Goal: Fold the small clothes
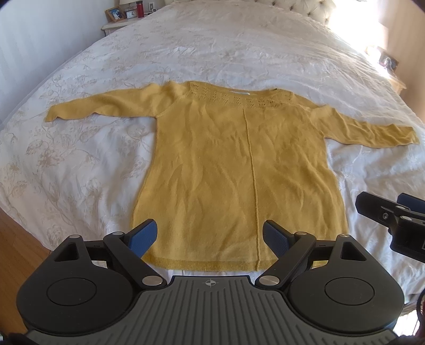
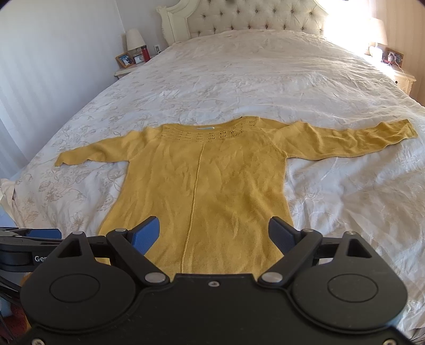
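The only writing is a cut-off "Ge" on the left tool (image 2: 29,258), seen from the right wrist. A yellow sweater (image 1: 239,169) lies flat on a white floral bedspread (image 1: 79,159), collar toward the tufted headboard (image 2: 255,21), hem nearest, sleeves spread sideways. The left tool and the right tool (image 2: 213,236) gape wide, empty, over the hem.

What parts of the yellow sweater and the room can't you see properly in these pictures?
- Yellow sweater: its bottom hem is hidden in the right wrist view, behind the right gripper.
- Picture frame on the nightstand: too small in the left wrist view to tell what it shows.
- Far bedside corner: washed out by window glare in the right wrist view.
- Sweater's underside: hidden against the bed.
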A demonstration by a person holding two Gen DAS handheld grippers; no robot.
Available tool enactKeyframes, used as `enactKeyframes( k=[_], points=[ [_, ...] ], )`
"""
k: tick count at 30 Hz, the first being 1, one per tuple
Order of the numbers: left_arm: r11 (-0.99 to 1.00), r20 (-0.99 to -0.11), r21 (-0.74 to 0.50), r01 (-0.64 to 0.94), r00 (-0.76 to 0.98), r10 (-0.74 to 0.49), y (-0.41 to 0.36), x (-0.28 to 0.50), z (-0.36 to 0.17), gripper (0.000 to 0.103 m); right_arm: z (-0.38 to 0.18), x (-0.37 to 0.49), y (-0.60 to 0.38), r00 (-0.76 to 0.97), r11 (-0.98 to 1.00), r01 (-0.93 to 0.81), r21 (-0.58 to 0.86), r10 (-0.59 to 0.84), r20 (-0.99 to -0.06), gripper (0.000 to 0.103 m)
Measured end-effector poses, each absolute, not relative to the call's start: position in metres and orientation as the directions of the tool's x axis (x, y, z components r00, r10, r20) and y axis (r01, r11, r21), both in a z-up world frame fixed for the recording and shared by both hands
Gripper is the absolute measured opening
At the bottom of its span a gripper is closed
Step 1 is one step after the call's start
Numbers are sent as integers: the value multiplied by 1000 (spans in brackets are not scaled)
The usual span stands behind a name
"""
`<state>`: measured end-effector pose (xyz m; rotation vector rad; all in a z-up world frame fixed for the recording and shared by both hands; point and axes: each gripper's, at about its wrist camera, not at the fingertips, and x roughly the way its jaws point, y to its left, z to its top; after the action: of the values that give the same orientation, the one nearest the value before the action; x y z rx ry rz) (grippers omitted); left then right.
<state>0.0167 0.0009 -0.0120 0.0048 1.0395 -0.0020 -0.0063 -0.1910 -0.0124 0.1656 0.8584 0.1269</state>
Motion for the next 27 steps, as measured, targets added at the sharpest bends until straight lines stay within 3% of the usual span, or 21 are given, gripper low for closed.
enactKeyframes(
  k=[5,8,11,13,17,21,25,27],
  points=[
    [1000,-864,-20,7,503,-21,4,19,-15,84,-12,-6,-190,660,978,-43,203,181,-729,90],
    [999,-853,-14,30,522,-27,6,17,-17,65,-7,-14,-194,736,975,-25,220,167,-656,90],
    [998,-839,10,56,544,-22,12,14,-24,55,-8,-21,-195,811,980,-7,198,122,-573,103],
    [997,-827,37,75,562,-12,18,10,-32,47,-15,-23,-196,838,983,-15,184,113,-534,102],
    [991,-792,95,97,610,16,36,-1,-54,42,-44,-15,-195,777,993,-25,116,92,-622,102],
    [998,-829,3,67,557,-35,68,0,-85,42,-83,-13,-199,685,997,-39,73,80,-724,101],
    [998,-866,58,17,498,41,89,7,-111,42,-115,-14,-213,592,996,-20,88,83,-802,85],
    [995,-869,94,24,491,71,95,12,-119,42,-126,-14,-221,567,997,8,79,61,-821,85]
  ],
)
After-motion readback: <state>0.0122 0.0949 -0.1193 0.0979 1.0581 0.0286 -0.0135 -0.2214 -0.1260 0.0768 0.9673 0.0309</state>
